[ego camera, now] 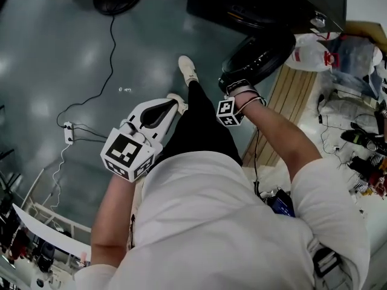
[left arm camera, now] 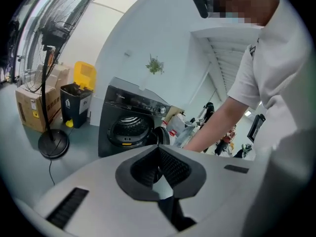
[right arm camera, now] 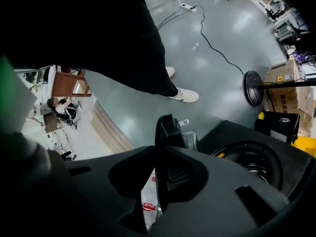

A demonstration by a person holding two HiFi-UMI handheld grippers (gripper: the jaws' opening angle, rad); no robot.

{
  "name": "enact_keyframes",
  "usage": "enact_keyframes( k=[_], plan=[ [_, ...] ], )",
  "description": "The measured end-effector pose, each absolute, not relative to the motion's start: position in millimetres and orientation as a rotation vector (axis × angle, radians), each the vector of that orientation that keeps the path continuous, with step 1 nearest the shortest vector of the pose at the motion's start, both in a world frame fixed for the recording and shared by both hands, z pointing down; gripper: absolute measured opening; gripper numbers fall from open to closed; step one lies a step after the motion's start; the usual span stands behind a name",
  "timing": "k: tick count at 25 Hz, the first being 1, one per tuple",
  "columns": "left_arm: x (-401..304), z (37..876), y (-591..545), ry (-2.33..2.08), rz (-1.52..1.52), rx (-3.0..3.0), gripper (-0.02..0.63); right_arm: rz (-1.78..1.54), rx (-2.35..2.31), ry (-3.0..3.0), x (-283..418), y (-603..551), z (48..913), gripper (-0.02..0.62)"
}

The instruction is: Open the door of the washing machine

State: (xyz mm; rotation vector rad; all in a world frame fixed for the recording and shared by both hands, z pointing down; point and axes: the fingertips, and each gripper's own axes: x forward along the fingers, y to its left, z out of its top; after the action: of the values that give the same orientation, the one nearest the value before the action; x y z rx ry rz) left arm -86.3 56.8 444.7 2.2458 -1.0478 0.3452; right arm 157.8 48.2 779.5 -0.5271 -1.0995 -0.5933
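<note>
- The washing machine (ego camera: 260, 2) (left arm camera: 118, 107) (right arm camera: 232, 132) is dark grey and stands on the grey floor (ego camera: 72, 53).
- Its round door (ego camera: 257, 56) (right arm camera: 167, 130) hangs swung out from the front of the washing machine, leaving the drum opening (left arm camera: 129, 128) (right arm camera: 254, 164) uncovered.
- The right gripper (ego camera: 233, 84) (right arm camera: 160, 154) is at the door's outer edge, in front of the washing machine, with its black fingers closed on the rim.
- The left gripper (ego camera: 175, 104) (left arm camera: 159, 149) is white and well apart from the washing machine. It faces the machine, its fingers together with nothing between them.
- A fan stand (left arm camera: 53, 144) (right arm camera: 254, 88) stands to one side of the washing machine, beside a black bin (left arm camera: 74, 102) with a yellow lid and a cardboard box (left arm camera: 29, 107).
</note>
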Motion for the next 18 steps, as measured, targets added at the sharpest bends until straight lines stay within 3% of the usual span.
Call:
enact_keyframes(
  k=[18],
  plan=[
    [73.7, 443.1, 84.2, -0.331, 0.614, 2.577, 0.017, -0.636, -0.603, -1.043, 228.0, 78.7, 779.0, 0.072]
  ],
)
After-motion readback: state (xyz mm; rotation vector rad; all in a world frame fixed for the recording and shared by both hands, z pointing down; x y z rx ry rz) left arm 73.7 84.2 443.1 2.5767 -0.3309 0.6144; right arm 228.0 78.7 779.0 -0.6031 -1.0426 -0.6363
